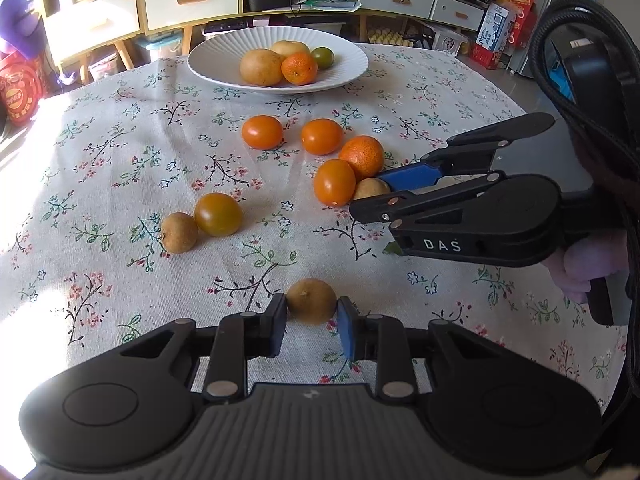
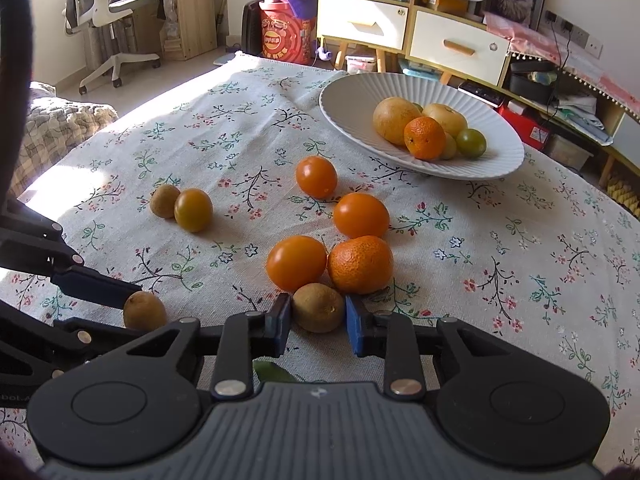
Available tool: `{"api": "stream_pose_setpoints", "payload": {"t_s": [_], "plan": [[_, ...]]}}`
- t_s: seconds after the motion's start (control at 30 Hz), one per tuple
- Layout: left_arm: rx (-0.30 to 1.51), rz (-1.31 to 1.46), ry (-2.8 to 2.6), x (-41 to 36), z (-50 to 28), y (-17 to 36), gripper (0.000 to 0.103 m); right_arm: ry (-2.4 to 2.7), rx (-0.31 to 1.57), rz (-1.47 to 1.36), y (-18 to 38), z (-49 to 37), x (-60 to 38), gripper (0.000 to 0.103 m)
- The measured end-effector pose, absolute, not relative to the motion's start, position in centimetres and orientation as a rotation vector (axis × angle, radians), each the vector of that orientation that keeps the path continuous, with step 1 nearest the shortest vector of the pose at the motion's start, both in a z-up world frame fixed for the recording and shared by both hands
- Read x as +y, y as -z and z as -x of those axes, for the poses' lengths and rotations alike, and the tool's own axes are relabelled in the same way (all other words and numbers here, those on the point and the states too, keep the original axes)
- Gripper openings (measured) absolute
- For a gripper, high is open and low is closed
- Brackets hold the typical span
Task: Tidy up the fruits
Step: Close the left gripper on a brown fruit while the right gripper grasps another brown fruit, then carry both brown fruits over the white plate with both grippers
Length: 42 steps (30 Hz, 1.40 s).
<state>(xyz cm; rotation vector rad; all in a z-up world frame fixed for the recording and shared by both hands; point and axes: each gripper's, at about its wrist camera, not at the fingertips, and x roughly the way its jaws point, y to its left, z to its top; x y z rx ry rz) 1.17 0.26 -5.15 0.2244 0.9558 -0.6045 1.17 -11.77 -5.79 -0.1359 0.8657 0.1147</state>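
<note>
1. Fruits: a few are already gathered in the white plate [image 2: 352,92].
2. Several remain scattered on the desk [image 1: 100,128] near the plate.
3. Left gripper [image 1: 312,316] and right gripper [image 2: 318,316]: jaws are each clamped on a brown fruit [image 1: 311,301] [image 2: 319,307] below the plate.

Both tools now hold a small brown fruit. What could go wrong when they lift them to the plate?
The right tool grips its brown fruit right against two orange fruits; lifting may nudge them rolling. The left tool pinches its round fruit only at the sides, so it could slip out.
</note>
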Motion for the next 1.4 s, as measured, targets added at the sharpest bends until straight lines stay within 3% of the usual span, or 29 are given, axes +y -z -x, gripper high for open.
{"api": "stream_pose_setpoints", "payload": {"t_s": [1.4], "plan": [[0.827, -0.093, 0.591, -1.9, -5.7, 0.4, 0.016, -0.059, 0.744, 0.003, 0.8, -2.7, -15.2, 0.026]]}}
